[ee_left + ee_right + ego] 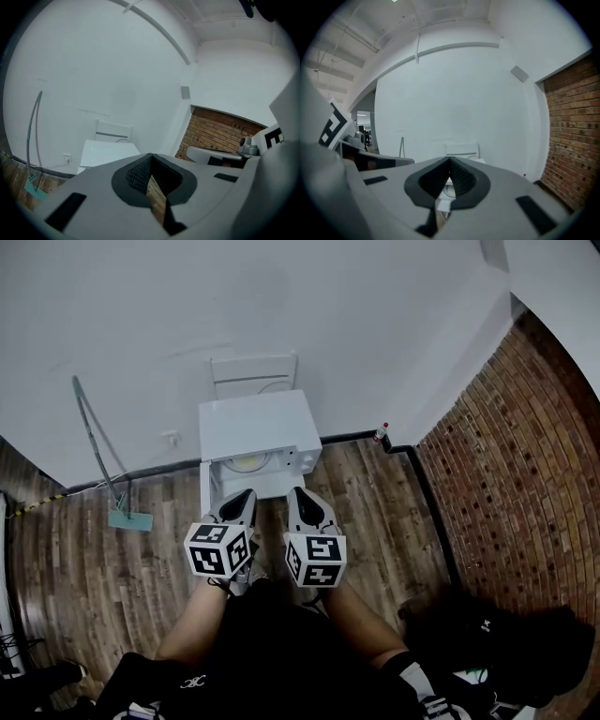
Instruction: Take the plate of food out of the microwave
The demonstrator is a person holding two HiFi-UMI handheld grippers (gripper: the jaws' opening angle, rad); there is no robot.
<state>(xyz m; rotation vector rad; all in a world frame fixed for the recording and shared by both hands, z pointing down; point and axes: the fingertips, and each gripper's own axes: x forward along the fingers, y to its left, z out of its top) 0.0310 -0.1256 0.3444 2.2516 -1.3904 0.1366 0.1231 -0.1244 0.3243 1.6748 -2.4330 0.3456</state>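
Observation:
A white microwave (pixel 259 427) stands low by the white wall, its front facing me. Its door (pixel 203 489) hangs open at the left. Inside the cavity shows a pale yellowish round plate (pixel 247 463); what lies on it is too small to tell. My left gripper (pixel 244 497) and right gripper (pixel 300 495) hover side by side just before the opening, apart from the plate. Both are shut with nothing between the jaws. In the left gripper view the left gripper (pixel 150 156) points over the microwave's top (pixel 108 151). The right gripper (pixel 450 162) points at the open cavity (pixel 448 189).
A white chair (pixel 254 374) stands behind the microwave against the wall. A long-handled mop with a teal head (pixel 130 519) leans at the left. A small bottle (pixel 381 432) sits by the black pipe at the corner. A brick wall (pixel 511 474) runs down the right. Wooden floor (pixel 375 512) lies all round.

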